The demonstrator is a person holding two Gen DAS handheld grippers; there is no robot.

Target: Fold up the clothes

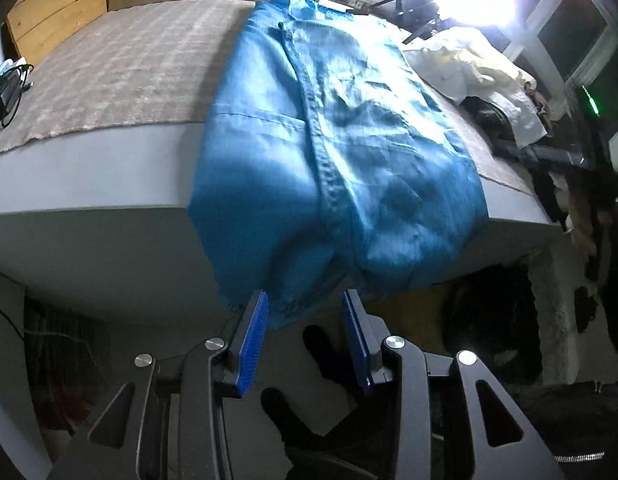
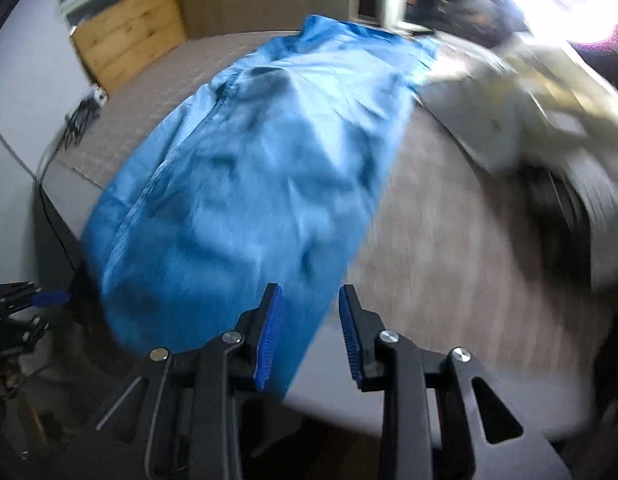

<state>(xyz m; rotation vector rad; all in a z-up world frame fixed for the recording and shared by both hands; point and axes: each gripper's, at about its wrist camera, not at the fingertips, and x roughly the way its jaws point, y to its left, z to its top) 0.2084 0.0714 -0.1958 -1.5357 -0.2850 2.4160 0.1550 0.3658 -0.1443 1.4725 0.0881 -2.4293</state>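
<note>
Pointing steeply down at table edge, left gripper (image 1: 305, 312) sitting low at the hem of the blue shirt (image 1: 337, 152) where it hangs over the front of the table (image 1: 109, 184); blue pads (image 1: 253, 344) standing apart, hem dangling between the tips, not pinched as far as visible. Angling down too, right gripper (image 2: 311, 304) hovering over the shirt's near right edge (image 2: 245, 184); jaws parted, fabric passing under the left pad (image 2: 269, 336), nothing clamped, view heavily blurred. Lying spread lengthwise on the beige checked cloth (image 1: 121, 64), collar far, button placket running down the middle. Sitting just beside it on the right, pile of pale clothes (image 1: 481, 76). Resting at far left table edge, black cable bundle (image 1: 7, 92).
</note>
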